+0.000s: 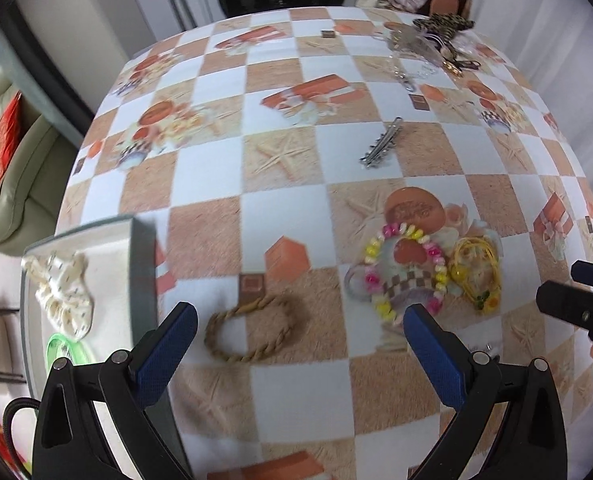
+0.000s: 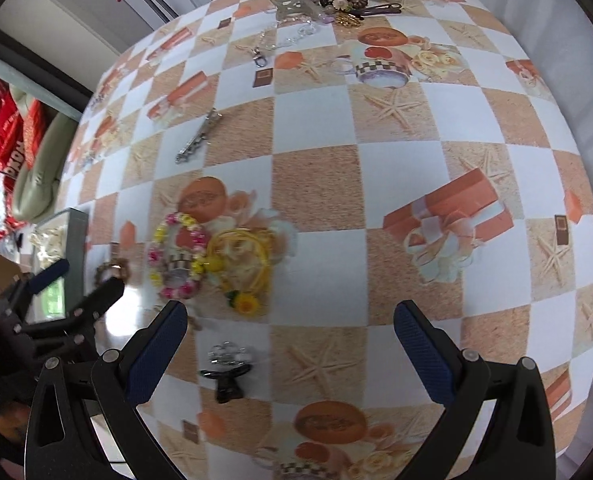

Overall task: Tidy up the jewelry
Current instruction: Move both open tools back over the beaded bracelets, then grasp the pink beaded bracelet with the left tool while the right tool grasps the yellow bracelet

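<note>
My left gripper (image 1: 300, 330) is open and empty above a brown rope bracelet (image 1: 250, 330) that lies between its fingers. Right of it lie a pink and yellow bead bracelet (image 1: 404, 268) and a yellow hair tie (image 1: 478, 274). A grey tray (image 1: 136, 264) at the left holds a cream scrunchie (image 1: 64, 290) and a green ring (image 1: 66, 350). My right gripper (image 2: 290, 326) is open and empty; a black clip with a clear stone (image 2: 226, 374) lies between its fingers. The bead bracelet (image 2: 178, 256) and yellow tie (image 2: 242, 264) lie ahead of it to the left.
A silver hair clip (image 1: 380, 144) lies mid-table, also in the right wrist view (image 2: 198, 136). A pile of clips, chains and a leopard-print scrunchie (image 1: 432, 40) sits at the far edge. A green sofa (image 1: 16, 184) stands off the table's left.
</note>
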Demonstrator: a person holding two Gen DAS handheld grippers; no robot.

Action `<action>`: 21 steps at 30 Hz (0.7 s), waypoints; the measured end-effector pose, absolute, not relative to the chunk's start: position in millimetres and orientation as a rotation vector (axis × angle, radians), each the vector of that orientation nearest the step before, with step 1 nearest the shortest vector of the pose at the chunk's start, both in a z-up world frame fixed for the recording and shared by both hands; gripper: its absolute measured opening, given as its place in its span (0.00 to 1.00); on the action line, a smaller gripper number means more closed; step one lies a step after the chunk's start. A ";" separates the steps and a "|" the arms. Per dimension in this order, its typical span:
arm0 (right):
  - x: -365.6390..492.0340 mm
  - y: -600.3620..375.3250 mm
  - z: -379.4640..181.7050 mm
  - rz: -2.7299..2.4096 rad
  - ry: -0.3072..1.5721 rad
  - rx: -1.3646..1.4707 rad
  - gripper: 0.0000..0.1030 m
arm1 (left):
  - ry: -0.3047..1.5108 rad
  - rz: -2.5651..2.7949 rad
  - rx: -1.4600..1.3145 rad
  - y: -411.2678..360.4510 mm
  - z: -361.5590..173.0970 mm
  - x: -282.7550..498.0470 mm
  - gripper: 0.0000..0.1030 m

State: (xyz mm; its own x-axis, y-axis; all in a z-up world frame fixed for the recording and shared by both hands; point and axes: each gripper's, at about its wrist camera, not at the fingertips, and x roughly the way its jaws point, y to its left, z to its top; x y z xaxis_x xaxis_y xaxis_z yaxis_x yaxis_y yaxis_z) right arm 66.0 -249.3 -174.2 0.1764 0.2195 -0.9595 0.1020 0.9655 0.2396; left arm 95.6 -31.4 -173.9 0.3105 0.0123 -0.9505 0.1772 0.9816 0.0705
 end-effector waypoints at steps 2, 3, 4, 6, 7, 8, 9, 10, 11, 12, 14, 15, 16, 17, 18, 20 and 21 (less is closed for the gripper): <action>68.2 -248.1 -177.8 0.083 1.395 0.245 0.99 | 1.255 -0.118 0.187 -35.3 -179.0 102.1 1.00; 69.6 -247.8 -179.8 0.081 1.395 0.233 0.98 | 1.257 -0.121 0.191 -36.8 -181.4 105.0 1.00; 70.7 -247.4 -181.3 0.080 1.396 0.226 0.98 | 1.257 -0.124 0.195 -38.8 -183.9 108.2 1.00; 74.1 -246.5 -185.7 0.082 1.397 0.216 0.94 | 1.260 -0.133 0.204 -43.0 -189.8 114.0 1.00; 75.7 -245.8 -187.5 0.081 1.398 0.211 0.92 | 1.263 -0.136 0.208 -44.7 -192.4 115.9 1.00; 77.7 -244.6 -189.7 0.081 1.399 0.203 0.87 | 1.266 -0.140 0.214 -47.0 -195.4 118.0 1.00; 79.2 -243.3 -191.6 0.082 1.401 0.195 0.84 | 1.268 -0.145 0.221 -49.6 -198.0 119.8 1.00; 81.1 -241.3 -194.2 0.082 1.403 0.182 0.82 | 1.268 -0.149 0.226 -51.5 -199.8 121.1 1.00; 82.8 -238.9 -197.0 0.086 1.404 0.165 0.79 | 1.268 -0.158 0.232 -54.1 -201.9 122.3 1.00; 84.1 -236.5 -199.1 0.091 1.406 0.151 0.77 | 1.271 -0.168 0.234 -56.2 -203.6 123.2 1.00; 86.3 -231.0 -202.9 0.101 1.405 0.122 0.75 | 1.271 -0.175 0.248 -60.0 -207.5 125.1 0.96; 86.7 -228.5 -203.3 0.101 1.399 0.103 0.75 | 1.277 -0.175 0.258 -61.2 -210.2 126.4 0.90; 87.4 -224.6 -203.5 0.104 1.389 0.075 0.75 | 1.285 -0.179 0.260 -61.7 -212.6 127.4 0.90; 87.8 -222.6 -203.6 0.105 1.385 0.060 0.74 | 1.278 -0.183 0.247 -61.1 -212.5 128.2 0.90; 88.4 -219.7 -204.0 0.103 1.378 0.040 0.74 | 1.278 -0.184 0.245 -61.1 -212.8 128.9 0.90; 89.5 -214.8 -204.3 0.097 1.365 -0.003 0.72 | 1.273 -0.194 0.245 -62.4 -212.7 129.2 0.86; 89.5 -211.1 -204.8 0.090 1.356 -0.037 0.68 | 1.271 -0.206 0.241 -63.3 -212.0 128.8 0.82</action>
